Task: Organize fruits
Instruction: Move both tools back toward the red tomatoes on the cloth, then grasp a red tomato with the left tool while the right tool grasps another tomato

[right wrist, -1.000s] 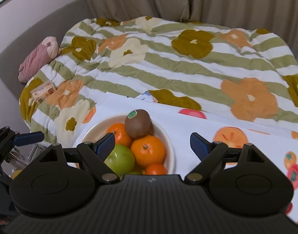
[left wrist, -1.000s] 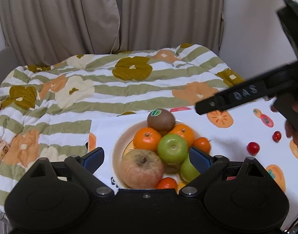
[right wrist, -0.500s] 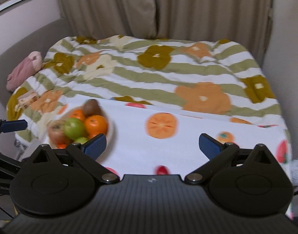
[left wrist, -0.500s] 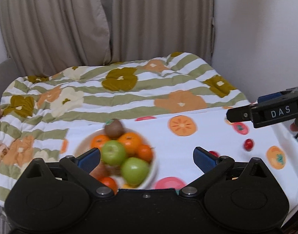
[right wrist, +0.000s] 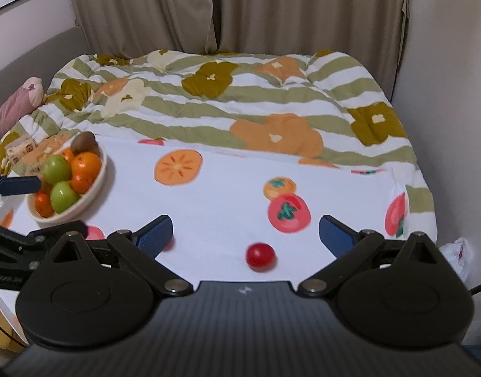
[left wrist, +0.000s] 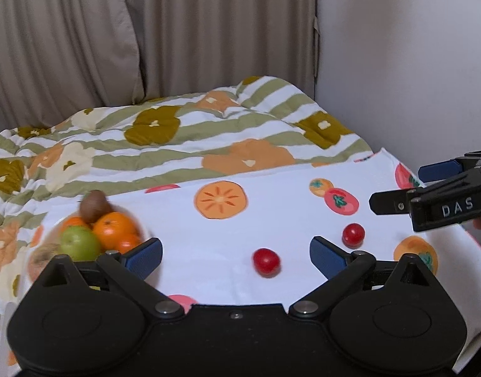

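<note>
Bowl (right wrist: 97,185) at cloth's left edge — full. Two cherry tomatoes (left wrist: 266,262) loose near front edge — yours to collect. Left gripper (left wrist: 235,253) spread but closing, empty; right gripper (right wrist: 245,231) spread, empty.

Two small red cherry tomatoes (left wrist: 266,262) (left wrist: 353,235) lie loose on the white fruit-print cloth (left wrist: 193,229), well apart from the cream bowl (right wrist: 96,185) heaped with oranges, green apples and a kiwi.
</note>
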Available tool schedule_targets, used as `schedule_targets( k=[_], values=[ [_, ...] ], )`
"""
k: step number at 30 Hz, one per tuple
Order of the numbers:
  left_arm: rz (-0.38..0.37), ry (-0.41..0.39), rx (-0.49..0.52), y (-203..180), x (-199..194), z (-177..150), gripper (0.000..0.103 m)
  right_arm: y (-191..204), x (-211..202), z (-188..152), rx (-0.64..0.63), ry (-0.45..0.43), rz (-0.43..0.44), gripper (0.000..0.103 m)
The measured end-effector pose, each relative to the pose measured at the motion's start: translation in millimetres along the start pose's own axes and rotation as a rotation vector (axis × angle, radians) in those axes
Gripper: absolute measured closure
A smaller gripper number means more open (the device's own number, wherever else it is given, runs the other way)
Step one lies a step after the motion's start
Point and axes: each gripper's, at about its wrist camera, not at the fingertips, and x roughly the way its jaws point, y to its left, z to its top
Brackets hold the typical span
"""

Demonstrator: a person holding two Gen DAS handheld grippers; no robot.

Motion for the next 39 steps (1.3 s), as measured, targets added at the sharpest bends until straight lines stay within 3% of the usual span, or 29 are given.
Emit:
schedule_targets(
  k=[5,13,16,25,27,39],
  values=[
    [0.002,0.021,0.036,-19.0,35.4,-5.2,0.01,-19.4,22.7,-18.1,0.032,0.002,0.01,0.0],
    [0.013,0.082,0.054,-31.4,86.5,-17.2,0.028,-28.9,58.4,-35.4,0.053,0.026,0.029,0.001],
    [0.031,0.111,0.062,-32.6,99.2,-21.0,0.036,-29.4,67.8,-39.4,0.05,0.035,0.031,0.012],
    [0.024,0.14,0.055,-35.3,113.3,-25.1,0.056,-23.9,81.8,-44.7,0.034,0.041,0.035,0.019],
    [0.015,0.14,0.046,-35.9,113.9,-24.1,0.066,-22.9,83.4,-44.5,0.032,0.04,0.041,0.021],
    [0.016,0.144,0.044,-34.4,112.2,-25.7,0.066,-16.1,94.1,-45.5,0.02,0.066,0.05,0.038]
  ],
)
